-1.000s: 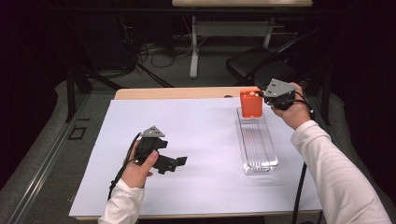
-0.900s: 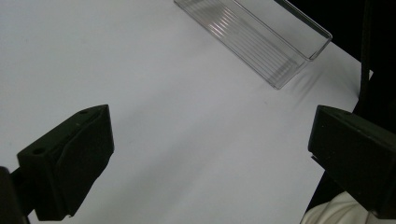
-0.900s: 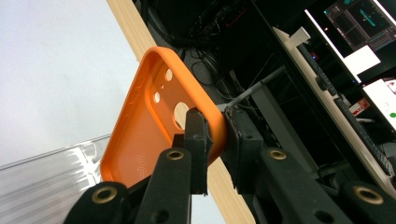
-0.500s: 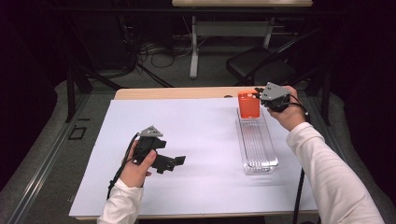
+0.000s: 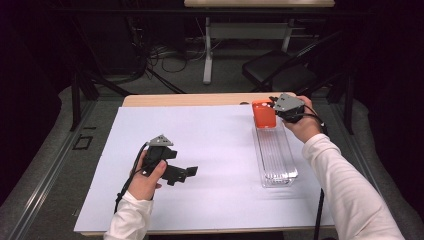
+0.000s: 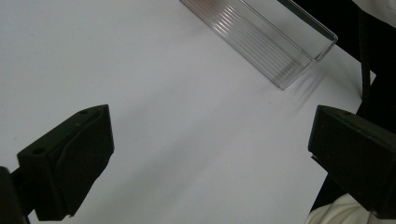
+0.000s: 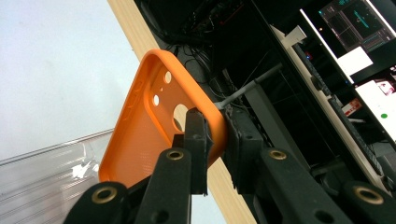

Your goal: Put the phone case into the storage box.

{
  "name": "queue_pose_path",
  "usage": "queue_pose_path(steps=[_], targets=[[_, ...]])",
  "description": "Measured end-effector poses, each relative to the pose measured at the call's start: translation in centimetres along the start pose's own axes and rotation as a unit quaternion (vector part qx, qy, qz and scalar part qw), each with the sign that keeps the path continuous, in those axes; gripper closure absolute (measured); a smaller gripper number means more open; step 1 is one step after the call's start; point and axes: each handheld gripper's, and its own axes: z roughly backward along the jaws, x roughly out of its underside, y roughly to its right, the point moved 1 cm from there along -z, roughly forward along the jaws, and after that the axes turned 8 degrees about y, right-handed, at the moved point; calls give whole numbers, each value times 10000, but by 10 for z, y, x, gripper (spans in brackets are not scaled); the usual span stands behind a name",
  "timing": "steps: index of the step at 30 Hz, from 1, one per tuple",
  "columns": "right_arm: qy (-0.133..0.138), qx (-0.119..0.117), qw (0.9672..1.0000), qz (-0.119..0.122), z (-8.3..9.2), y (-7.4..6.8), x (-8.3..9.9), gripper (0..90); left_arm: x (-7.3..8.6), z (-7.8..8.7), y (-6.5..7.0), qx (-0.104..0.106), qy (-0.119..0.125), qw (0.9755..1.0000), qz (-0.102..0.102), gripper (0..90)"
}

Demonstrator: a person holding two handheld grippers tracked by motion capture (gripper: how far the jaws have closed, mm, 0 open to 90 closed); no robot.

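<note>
One orange phone case [image 7: 154,121] is pinched by the right gripper [image 5: 280,107] over the clear tray [image 5: 274,152]. Next, probably lower it in gently. The left gripper [image 5: 180,172] rests wide apart, holding nothing.

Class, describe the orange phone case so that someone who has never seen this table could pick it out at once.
Start at the white sheet covering the table, then find the long clear plastic tray on its right side. At the tray's far end, the right gripper is shut on the orange phone case. It is the one brightly coloured thing there, with round holes through its back.
</note>
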Motion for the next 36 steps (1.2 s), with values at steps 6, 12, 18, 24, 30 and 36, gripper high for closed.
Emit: queue_pose_path(steps=[6,12,18,24,30,36], targets=[[3,6,10000,-41,-1,0,4,797,1,-1,-1,15,-36,10000,-14,5],[36,-22,10000,-72,-1,-2,9,797,1,-2,-1,17,-29,10000,-17,5],[78,-58,9999,-134,-1,0,14,796,2,-3,-1,12,-21,10000,2,5],[31,-109,9999,-83,0,2,16,794,2,-3,0,26,-25,10000,-1,5],[-158,-22,9998,93,-2,4,17,793,2,-4,0,42,-26,10000,1,5],[-251,51,9997,12,-3,9,23,789,2,-3,-1,28,-21,10000,15,6]])
